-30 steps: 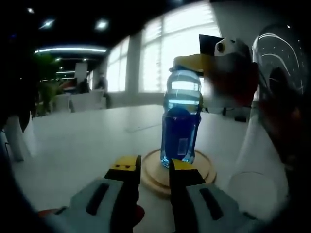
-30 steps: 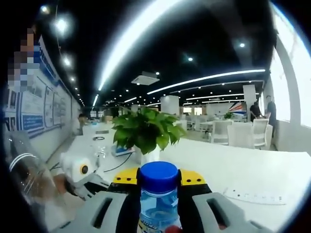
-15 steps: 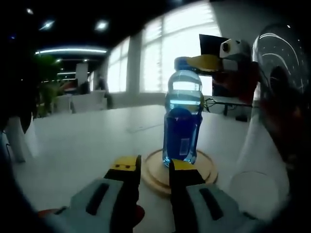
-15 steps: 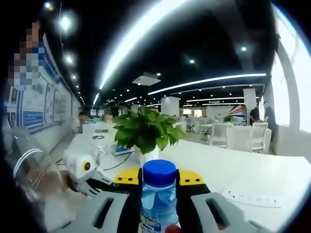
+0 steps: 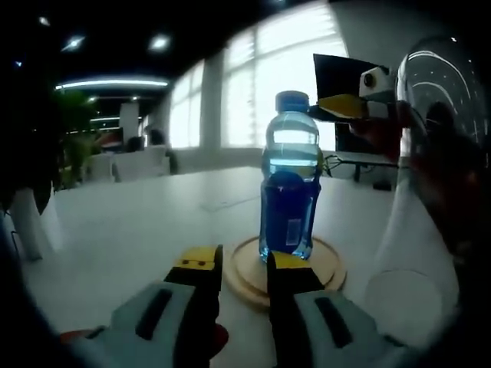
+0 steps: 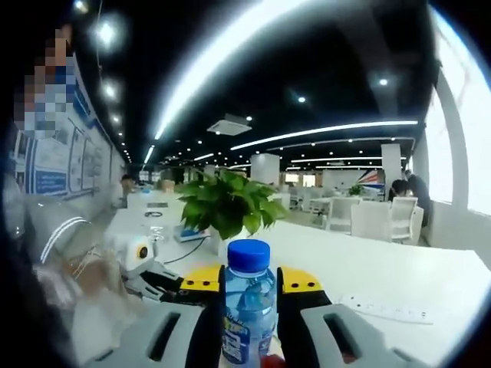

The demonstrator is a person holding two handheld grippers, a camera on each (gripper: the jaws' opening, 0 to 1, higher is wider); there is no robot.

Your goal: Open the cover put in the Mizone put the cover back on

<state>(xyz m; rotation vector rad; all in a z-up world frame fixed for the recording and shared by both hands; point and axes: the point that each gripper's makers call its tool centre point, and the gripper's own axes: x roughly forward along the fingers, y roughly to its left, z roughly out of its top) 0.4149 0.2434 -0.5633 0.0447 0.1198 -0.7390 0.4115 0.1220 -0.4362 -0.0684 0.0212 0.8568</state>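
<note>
A Mizone bottle [image 5: 289, 195], filled with blue drink and closed by a blue cap [image 5: 291, 100], stood upright on a round wooden coaster [image 5: 326, 268] on a white table [image 5: 130, 230]. In the left gripper view, the left gripper [image 5: 237, 264] sat low before the coaster, its yellow-tipped jaws a narrow gap apart, holding nothing. The right gripper [image 5: 345, 106] hovered just beside the cap, apart from it. In the right gripper view, the bottle [image 6: 247, 310] showed between that gripper's parted jaws, which did not appear to press it. A potted plant [image 6: 226, 207] stood behind. Judging by this, the bottle looked placed; the next move likely called for fetching the cover and setting it over the bottle.
</note>
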